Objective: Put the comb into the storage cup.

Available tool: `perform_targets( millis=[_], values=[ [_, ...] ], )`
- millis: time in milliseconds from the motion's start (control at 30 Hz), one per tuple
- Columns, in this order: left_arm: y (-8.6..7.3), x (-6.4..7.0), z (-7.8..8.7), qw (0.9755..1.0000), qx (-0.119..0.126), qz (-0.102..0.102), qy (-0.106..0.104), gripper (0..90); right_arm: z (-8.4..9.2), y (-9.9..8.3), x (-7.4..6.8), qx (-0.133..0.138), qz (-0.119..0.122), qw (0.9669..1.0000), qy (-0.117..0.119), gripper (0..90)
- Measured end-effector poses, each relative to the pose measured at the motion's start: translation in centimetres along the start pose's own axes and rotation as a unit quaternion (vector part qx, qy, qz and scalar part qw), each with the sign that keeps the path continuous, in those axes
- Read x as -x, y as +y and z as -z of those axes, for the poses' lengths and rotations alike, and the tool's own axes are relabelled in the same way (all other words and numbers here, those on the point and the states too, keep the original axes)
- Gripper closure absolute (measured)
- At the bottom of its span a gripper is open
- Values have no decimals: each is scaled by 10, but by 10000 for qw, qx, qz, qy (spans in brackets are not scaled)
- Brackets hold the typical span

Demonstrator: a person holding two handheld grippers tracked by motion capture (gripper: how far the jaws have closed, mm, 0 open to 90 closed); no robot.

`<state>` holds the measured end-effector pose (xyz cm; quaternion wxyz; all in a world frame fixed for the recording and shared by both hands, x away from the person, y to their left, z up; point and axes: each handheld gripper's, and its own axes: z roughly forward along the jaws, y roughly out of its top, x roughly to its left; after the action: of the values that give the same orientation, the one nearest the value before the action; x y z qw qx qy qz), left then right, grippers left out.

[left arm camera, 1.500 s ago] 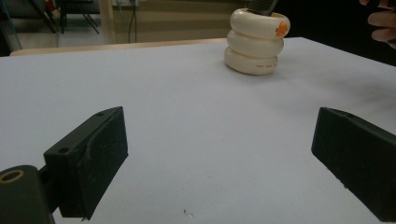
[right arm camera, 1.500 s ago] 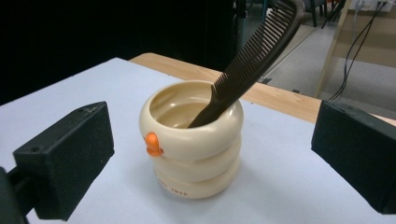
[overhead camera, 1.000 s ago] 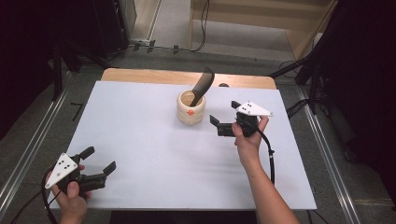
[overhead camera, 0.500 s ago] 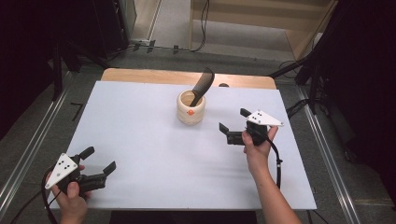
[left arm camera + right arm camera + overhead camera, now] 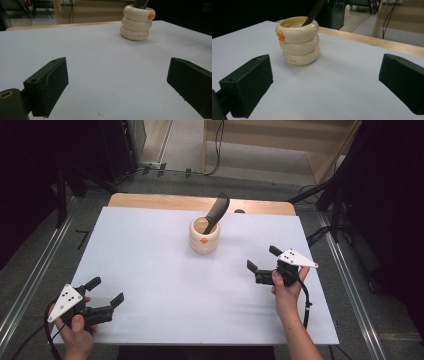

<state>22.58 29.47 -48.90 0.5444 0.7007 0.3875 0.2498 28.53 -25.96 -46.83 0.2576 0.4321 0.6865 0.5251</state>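
A cream ringed holder (image 5: 204, 235) with an orange spot stands near the far middle of the white table (image 5: 150, 260). A dark comb (image 5: 216, 211) leans out of it toward the back right. The holder appears far off in the left gripper view (image 5: 137, 23) and closer in the right gripper view (image 5: 297, 41). My left gripper (image 5: 105, 290) is open near the front left corner, held by a hand, with nothing between its jaws. My right gripper (image 5: 263, 258) is open at the right side of the table, to the right of the holder and nearer the front, also empty.
A wooden strip (image 5: 165, 201) borders the table's far edge. Metal rails (image 5: 30, 280) run along both sides. Cables and dark stands lie on the floor beyond the table. A cable (image 5: 305, 302) trails from the right gripper.
My right gripper has drawn back from the holder, toward the right and the front of the table. The left gripper has stayed in place.
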Motion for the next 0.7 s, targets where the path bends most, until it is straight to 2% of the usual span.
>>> perform_targets(
  millis=[433, 700],
  values=[
    [-1, 0, 0, 10000, 22, 8, 26, 34, 31, -21, 18, -1, -201, 9996, -193, 0],
    [-1, 0, 0, 10000, 23, 3, 38, 34, 46, -30, 26, 17, -212, 9994, -286, 0]
  ],
)
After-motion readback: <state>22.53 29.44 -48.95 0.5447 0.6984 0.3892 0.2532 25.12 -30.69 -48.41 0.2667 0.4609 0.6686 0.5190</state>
